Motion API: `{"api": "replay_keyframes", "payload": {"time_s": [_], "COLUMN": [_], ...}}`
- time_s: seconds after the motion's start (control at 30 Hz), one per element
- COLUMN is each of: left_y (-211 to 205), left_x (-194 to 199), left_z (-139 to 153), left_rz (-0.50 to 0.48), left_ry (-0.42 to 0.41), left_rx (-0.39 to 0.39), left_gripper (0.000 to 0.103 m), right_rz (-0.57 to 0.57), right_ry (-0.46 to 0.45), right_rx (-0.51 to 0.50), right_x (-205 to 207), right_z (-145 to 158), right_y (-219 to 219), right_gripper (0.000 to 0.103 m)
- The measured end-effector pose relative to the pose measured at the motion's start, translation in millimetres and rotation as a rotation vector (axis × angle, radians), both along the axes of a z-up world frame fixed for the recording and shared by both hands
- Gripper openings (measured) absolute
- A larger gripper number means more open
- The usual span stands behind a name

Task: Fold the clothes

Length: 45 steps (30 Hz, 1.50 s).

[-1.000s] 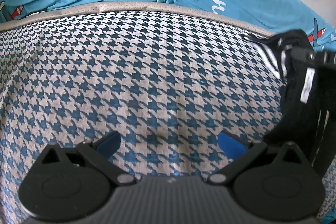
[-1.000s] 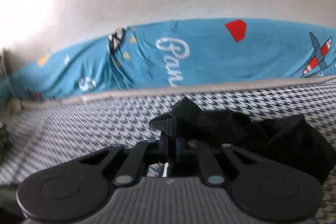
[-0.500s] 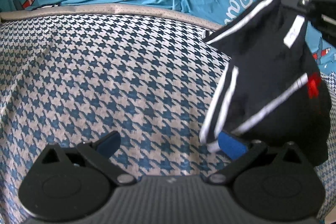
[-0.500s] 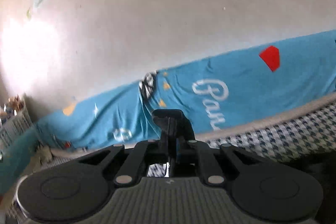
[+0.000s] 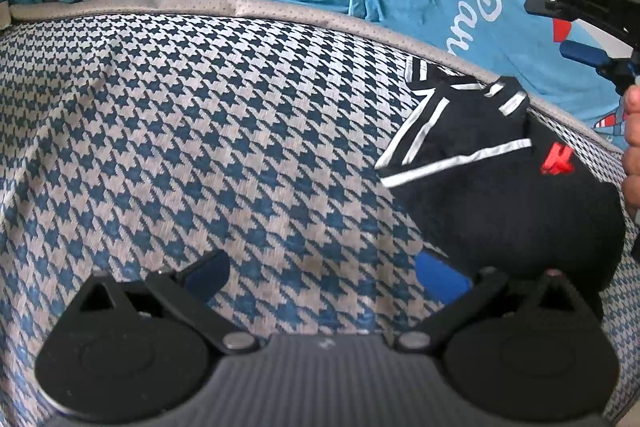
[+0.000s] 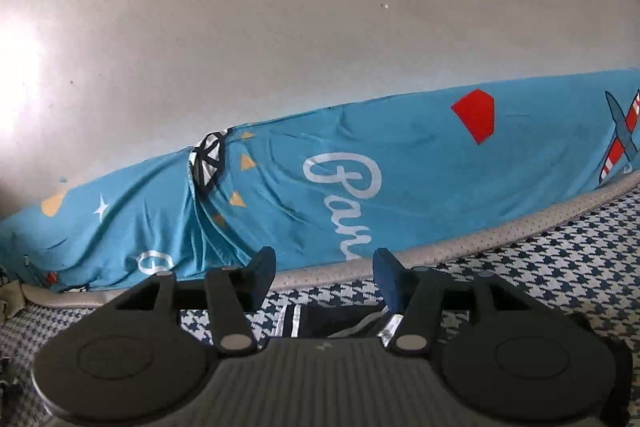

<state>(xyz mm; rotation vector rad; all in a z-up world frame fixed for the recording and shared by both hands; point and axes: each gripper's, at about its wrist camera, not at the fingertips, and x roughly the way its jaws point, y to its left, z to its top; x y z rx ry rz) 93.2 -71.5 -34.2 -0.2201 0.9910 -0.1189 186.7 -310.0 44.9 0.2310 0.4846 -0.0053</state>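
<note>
**Black garment down on the houndstooth cover, both grippers empty**

Left gripper (image 5: 322,273) low over the houndstooth cover (image 5: 200,147) — jaws spread, nothing between them. Just beside its right finger lies the black garment (image 5: 500,195), crumpled, white stripes and a red mark showing. Right gripper (image 6: 324,279) above the garment's far end, fingers parted, holding nothing; a hand (image 5: 632,147) at the frame edge grips it. Beyond — a grey mattress edge (image 5: 240,5), then a blue printed sheet (image 6: 400,167) against the wall (image 6: 320,27).

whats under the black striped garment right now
The black garment lies crumpled on the houndstooth bed cover, which shows all around it. Whatever sits beneath its folds is covered.
</note>
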Motion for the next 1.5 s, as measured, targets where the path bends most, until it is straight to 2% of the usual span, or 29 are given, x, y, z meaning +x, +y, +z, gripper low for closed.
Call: {"api": "replay_keyframes", "payload": {"time_s": [0.13, 0.33, 0.7, 0.97, 1.03, 1.23, 1.47, 1.5], "left_y": [0, 0, 7, 12, 13, 13, 15, 16], "left_x": [-2, 1, 4, 6, 6, 7, 7, 7], "left_z": [1, -2, -1, -3, -3, -4, -2, -2], "left_rz": [-0.001, -0.001, 0.042, 0.065, 0.068, 0.068, 0.072, 0.073], "left_ry": [-0.005, 0.007, 0.001, 0.013, 0.015, 0.015, 0.015, 0.015], "left_rx": [0.004, -0.002, 0.034, 0.05, 0.045, 0.051, 0.053, 0.054], "left_gripper": [0.103, 0.103, 0.103, 0.103, 0.103, 0.103, 0.103, 0.103], "right_rz": [0.034, 0.098, 0.284, 0.374, 0.391, 0.445, 0.483, 0.477], "right_ry": [-0.006, 0.034, 0.16, 0.226, 0.235, 0.239, 0.224, 0.22], "right_rx": [-0.032, -0.11, -0.182, -0.266, -0.289, -0.405, -0.606, -0.589], "right_x": [-13, -36, -82, -91, -92, -97, -103, -102], "right_z": [8, 5, -25, -51, -57, -73, -95, -93], "right_y": [-2, -1, 19, 37, 41, 55, 71, 70], "right_gripper": [0.058, 0.06, 0.06, 0.06, 0.063, 0.074, 0.073, 0.069]}}
